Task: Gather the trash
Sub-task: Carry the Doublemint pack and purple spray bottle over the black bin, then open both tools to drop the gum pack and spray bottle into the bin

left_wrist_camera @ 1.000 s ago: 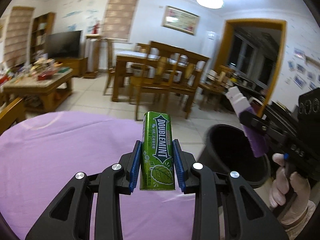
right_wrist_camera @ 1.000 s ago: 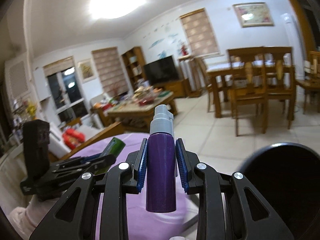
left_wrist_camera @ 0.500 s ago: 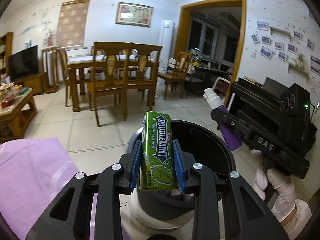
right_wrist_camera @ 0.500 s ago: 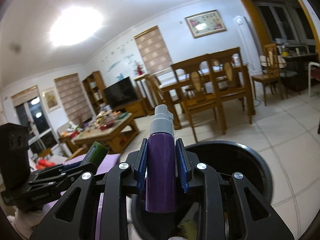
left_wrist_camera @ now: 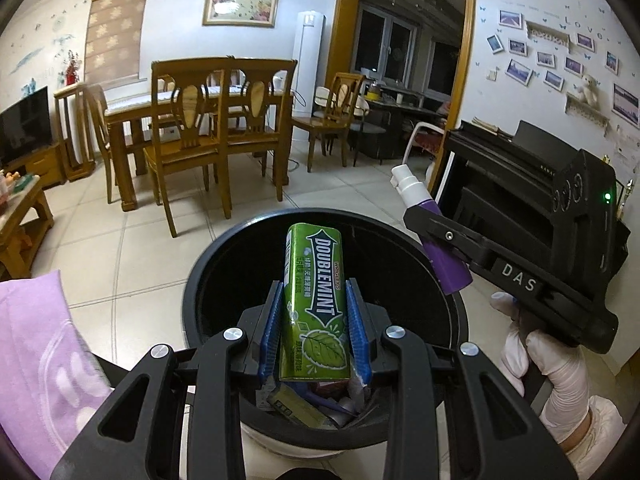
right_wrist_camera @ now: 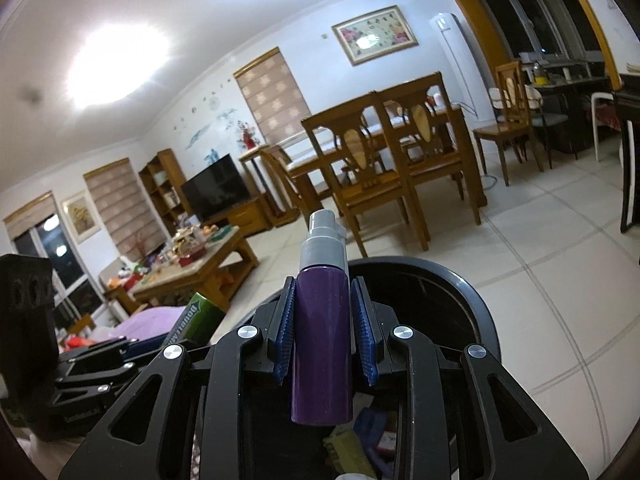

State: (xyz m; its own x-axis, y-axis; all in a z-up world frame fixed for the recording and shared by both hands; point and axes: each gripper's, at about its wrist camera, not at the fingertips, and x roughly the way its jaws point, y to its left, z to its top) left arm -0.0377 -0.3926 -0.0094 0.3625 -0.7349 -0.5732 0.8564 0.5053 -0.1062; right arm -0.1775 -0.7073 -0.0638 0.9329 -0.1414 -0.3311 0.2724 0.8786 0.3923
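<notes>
- Left gripper (left_wrist_camera: 312, 330) clamps the green Doublemint tin (left_wrist_camera: 314, 307) between its fingers, above the black bin (left_wrist_camera: 208, 280) mouth.
- Right gripper (right_wrist_camera: 323, 334) squeezes the purple spray bottle (right_wrist_camera: 322, 334) over the bin's rim.

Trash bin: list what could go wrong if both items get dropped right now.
1. The purple spray bottle hangs near the black trash bin rim in the left wrist view; it might clip the rim and fall outside.
2. The Doublemint gum pack and bottle could collide if the left gripper and right gripper release together.
</notes>
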